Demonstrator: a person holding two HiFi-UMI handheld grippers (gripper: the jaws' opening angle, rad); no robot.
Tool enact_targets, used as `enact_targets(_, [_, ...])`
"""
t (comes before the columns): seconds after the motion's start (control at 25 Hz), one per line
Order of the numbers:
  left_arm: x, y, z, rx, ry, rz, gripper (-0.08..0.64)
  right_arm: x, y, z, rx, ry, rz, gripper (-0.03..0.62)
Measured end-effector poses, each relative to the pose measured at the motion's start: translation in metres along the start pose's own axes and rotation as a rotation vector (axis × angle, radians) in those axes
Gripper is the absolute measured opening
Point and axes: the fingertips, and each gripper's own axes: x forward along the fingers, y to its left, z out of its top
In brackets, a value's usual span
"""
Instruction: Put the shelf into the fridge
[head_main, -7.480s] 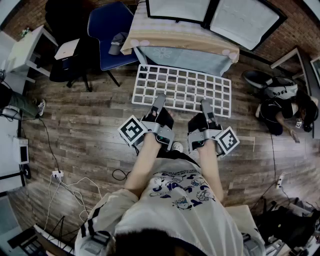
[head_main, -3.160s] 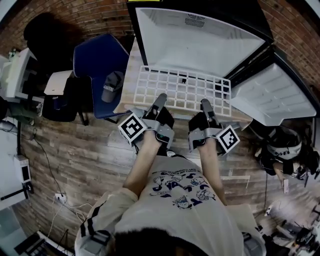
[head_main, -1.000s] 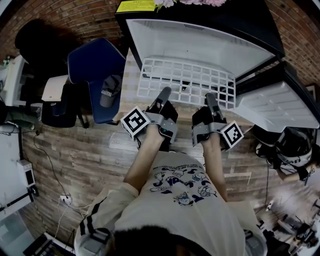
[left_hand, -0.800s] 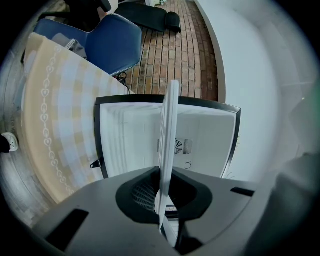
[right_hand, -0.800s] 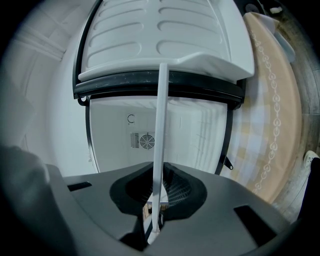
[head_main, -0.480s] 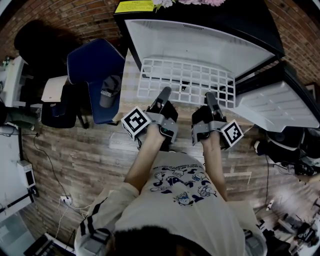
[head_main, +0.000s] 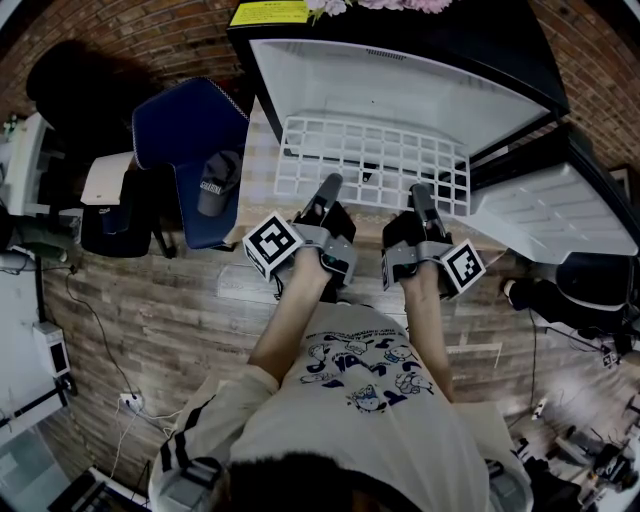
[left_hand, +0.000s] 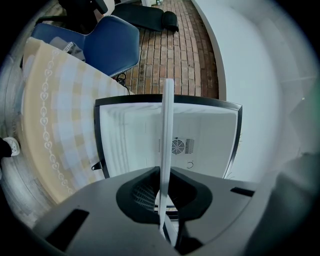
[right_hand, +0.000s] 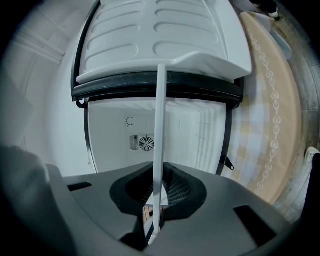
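Observation:
I hold a white wire-grid shelf (head_main: 375, 160) level in front of the open fridge (head_main: 400, 85), its far edge at the mouth of the white interior. My left gripper (head_main: 327, 187) is shut on the shelf's near edge at the left, my right gripper (head_main: 420, 192) shut on it at the right. In the left gripper view the shelf (left_hand: 165, 140) shows edge-on as a thin white bar between the jaws, with the fridge interior (left_hand: 200, 145) and its fan vent behind. The right gripper view shows the same shelf edge (right_hand: 159, 135) and the fridge interior (right_hand: 180, 127).
The fridge door (head_main: 555, 215) hangs open at the right. A blue chair (head_main: 190, 130) with a cap (head_main: 212, 185) on it stands at the left, beside a checked cloth (head_main: 258, 170). Cables (head_main: 110, 350) lie on the wooden floor. Desk clutter sits at far left.
Over the earlier frames the shelf was lifted from the floor up to the fridge opening. In the last second it has hardly moved.

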Motion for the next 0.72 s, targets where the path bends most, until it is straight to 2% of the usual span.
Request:
enact_targets(0.12, [-0.002,0.005,0.001,0.015,0.006,0.030,0.037,0.000,0.000,0.000,0.002,-0.004,0.004,0.049])
enact_targets(0.28, [0.004,0.003,0.006,-0.006,-0.001,0.013,0.037,0.004,0.001,-0.002,0.002,-0.002,0.010,0.049])
enact_targets(0.72, [0.012,0.009,0.012,0.011,0.003,0.033,0.037,0.013,-0.003,0.000,0.014,-0.009,-0.005,0.048])
